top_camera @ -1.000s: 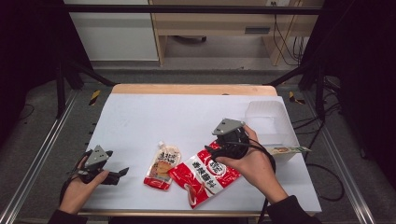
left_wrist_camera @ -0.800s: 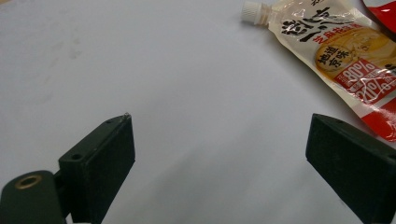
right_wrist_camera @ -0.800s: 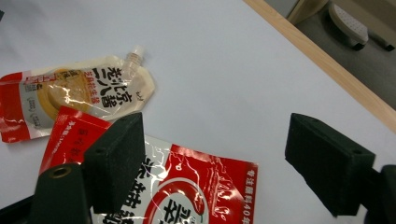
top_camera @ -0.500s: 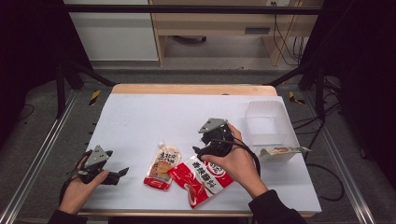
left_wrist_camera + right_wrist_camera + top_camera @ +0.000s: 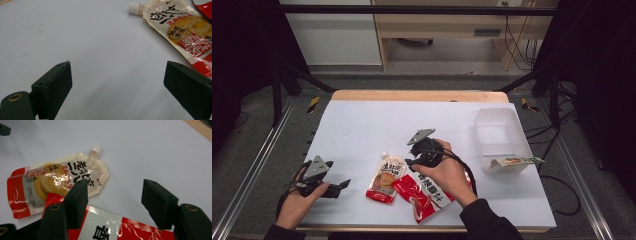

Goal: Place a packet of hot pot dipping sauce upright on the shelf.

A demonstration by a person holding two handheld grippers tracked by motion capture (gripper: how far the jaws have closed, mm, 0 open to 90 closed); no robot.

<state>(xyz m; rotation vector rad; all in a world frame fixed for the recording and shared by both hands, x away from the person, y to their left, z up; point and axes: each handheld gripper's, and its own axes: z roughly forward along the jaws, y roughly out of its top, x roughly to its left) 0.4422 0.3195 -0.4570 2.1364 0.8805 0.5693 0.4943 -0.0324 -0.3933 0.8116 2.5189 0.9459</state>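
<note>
Right claw [image 5: 411, 162] moved over red packet [image 5: 120, 230]; high view adds tub [image 5: 499, 142].

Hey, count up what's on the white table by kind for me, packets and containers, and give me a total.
Spouted sauce pouch: 1
Red snack packet: 1
Flat packet sticking out of the container: 1
Clear plastic container: 1
Total: 4
</note>
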